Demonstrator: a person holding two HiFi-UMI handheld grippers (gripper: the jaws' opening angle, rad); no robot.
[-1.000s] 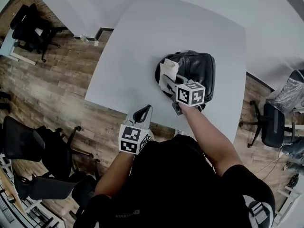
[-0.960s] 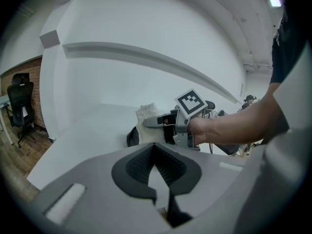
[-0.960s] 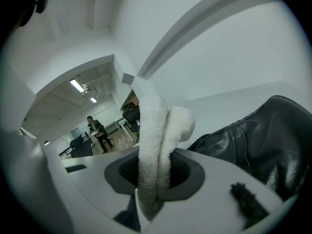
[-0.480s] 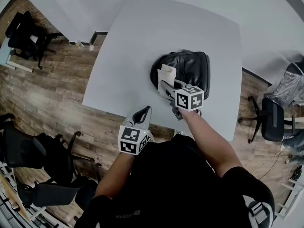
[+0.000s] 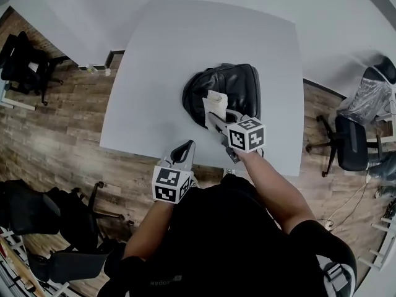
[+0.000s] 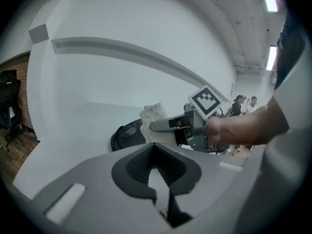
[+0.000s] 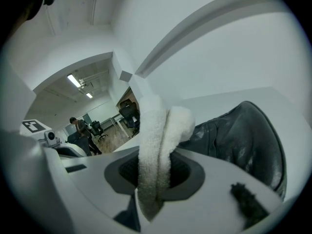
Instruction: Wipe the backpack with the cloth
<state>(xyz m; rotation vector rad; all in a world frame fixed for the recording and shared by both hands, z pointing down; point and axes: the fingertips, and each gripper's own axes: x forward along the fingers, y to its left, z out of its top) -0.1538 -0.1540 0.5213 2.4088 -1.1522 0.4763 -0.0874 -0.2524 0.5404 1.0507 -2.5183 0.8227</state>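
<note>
A black leather backpack lies on the white table. My right gripper is shut on a folded white cloth, which rests against the backpack's near left side. In the right gripper view the cloth stands folded between the jaws, with the backpack just to its right. My left gripper hangs at the table's near edge, away from the backpack, its jaws shut on nothing. The left gripper view shows the backpack, the cloth and my right gripper ahead.
Black office chairs stand on the wooden floor at the left and lower left. Another chair stands to the right of the table. A white wall runs behind the table.
The right gripper with the cloth has slid slightly toward the near left of the backpack. The head view has shifted, so the table sits further left. The left gripper holds its place.
</note>
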